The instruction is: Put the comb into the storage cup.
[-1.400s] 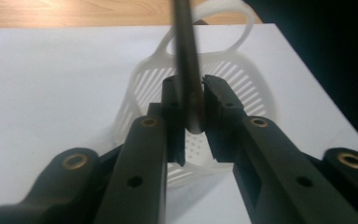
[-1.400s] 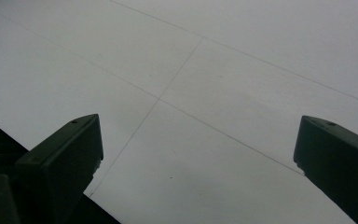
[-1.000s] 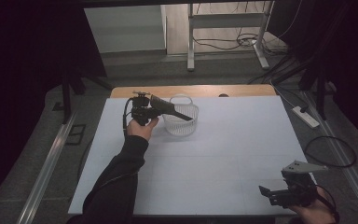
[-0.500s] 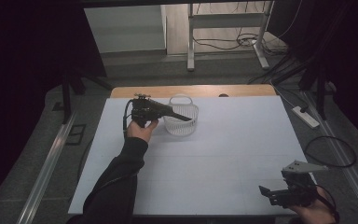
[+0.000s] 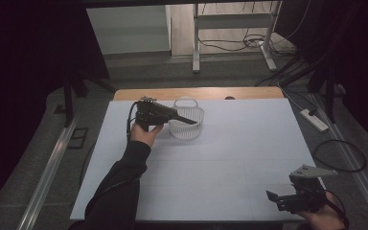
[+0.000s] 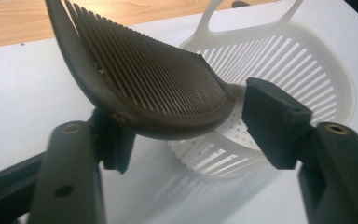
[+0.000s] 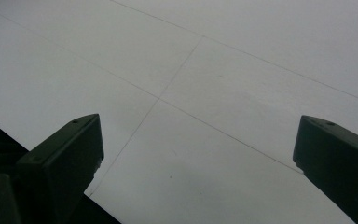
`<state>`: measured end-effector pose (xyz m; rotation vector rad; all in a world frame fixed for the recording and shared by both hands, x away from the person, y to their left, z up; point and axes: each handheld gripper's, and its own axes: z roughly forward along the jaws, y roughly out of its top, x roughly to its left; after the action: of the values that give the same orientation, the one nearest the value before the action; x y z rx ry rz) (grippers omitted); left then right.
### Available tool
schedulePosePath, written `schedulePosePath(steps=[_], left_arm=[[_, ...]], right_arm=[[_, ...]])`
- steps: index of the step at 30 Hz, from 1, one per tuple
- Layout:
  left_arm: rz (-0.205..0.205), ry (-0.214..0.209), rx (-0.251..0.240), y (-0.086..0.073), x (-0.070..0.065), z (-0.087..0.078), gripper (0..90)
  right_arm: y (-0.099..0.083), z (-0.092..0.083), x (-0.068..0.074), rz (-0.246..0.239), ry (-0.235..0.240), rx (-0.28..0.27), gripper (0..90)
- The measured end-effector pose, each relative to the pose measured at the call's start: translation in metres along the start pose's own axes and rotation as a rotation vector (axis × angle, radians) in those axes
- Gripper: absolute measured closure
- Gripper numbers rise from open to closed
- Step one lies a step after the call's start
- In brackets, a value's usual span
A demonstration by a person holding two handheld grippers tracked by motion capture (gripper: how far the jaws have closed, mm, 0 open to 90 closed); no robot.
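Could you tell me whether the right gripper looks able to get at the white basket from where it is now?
Probably not without a long reach: the right gripper sits open at the table's near right corner, while the white basket stands far across, with the left gripper and a dark ribbed piece over it.

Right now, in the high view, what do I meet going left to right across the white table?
Left claw with its jaws just opened, reaching over the white slotted plastic basket → bare white table → right claw, open, at the near right edge.
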<state>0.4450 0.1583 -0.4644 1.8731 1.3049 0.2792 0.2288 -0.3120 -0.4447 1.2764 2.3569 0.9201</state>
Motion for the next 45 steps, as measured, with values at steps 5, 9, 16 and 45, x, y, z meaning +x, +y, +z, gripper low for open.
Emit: schedulePosePath(steps=[5,9,16,45], left_arm=[[0.013,0.006,0.001,0.001,0.001,-0.002,26.0],[0.021,0.006,0.006,0.001,0.002,-0.004,18.8],[0.047,-0.005,0.023,0.001,0.002,-0.008,5.4],[0.129,-0.068,-0.005,-0.007,0.005,-0.03,0.0]], right_arm=[[0.0,0.0,0.0,0.0,0.005,-0.003,1.4],[0.0,-0.001,0.0,-0.004,0.007,-0.005,0.7],[0.0,-0.001,0.001,-0.009,0.004,-0.008,0.5],[0.0,-0.001,0.002,-0.01,-0.003,-0.013,0.0]])
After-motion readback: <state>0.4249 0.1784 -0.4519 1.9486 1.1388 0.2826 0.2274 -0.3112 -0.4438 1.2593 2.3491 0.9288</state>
